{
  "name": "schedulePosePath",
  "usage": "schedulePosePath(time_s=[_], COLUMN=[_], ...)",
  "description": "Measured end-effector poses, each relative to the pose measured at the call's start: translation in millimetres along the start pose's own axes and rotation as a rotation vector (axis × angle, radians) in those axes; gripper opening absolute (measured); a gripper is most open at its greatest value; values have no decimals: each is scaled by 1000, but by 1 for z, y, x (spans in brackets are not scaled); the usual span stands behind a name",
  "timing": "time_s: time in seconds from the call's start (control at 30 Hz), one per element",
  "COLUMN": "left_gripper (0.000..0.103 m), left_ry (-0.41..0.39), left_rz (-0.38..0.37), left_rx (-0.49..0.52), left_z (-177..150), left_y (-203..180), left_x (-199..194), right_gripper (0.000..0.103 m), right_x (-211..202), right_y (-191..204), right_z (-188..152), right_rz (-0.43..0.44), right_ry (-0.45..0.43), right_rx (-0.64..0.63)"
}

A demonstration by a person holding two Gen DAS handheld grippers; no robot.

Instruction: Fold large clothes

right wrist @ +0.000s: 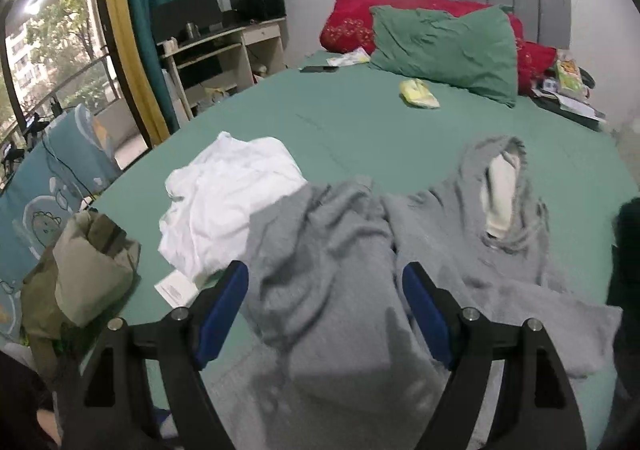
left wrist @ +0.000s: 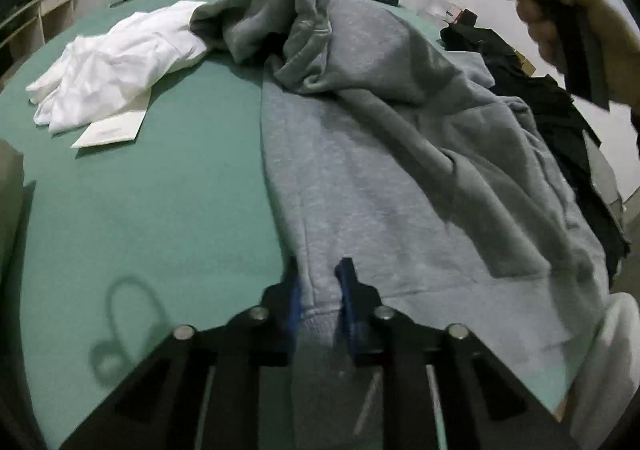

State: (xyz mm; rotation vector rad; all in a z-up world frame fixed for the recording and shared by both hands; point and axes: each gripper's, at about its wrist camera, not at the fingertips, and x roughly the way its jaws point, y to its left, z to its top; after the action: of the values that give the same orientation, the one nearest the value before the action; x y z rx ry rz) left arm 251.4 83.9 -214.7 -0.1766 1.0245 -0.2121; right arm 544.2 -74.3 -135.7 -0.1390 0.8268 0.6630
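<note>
A large grey hoodie lies spread on the green bed sheet, its hood and a sleeve bunched at the far end. My left gripper is shut on the hoodie's ribbed hem, the blue pads pinching the fabric. In the right wrist view the same grey hoodie lies crumpled with its white-lined hood at the right. My right gripper stands open above the cloth, with the blue fingers wide apart and not pressing on anything. A hand holding that right gripper shows in the left view's upper right.
A crumpled white garment and a white card lie left of the hoodie. Dark clothes are piled at the bed's right edge. Green and red pillows sit by the headboard. An olive garment lies at the near left; a desk stands beyond.
</note>
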Motion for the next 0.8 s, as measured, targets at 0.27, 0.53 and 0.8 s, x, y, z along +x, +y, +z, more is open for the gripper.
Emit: schedulePosePath(time_s=[0.27,0.53,0.8], left_gripper=[11,75,82], left_ry=[-3,-9,-364], left_rz=[-18,12,217], left_rx=[-100,-141,-260], left_z=[-68,-79,91], left_y=[-7,11,108], left_x=[-105,-159,-154], right_gripper=[78,78,78], right_x=[-24,-34,53], right_y=[-5,13,83], right_z=[-51,-61,25], right_rz=[-9,-33,-34], right_ry=[38,80,128], right_rx=[56,-61,-347])
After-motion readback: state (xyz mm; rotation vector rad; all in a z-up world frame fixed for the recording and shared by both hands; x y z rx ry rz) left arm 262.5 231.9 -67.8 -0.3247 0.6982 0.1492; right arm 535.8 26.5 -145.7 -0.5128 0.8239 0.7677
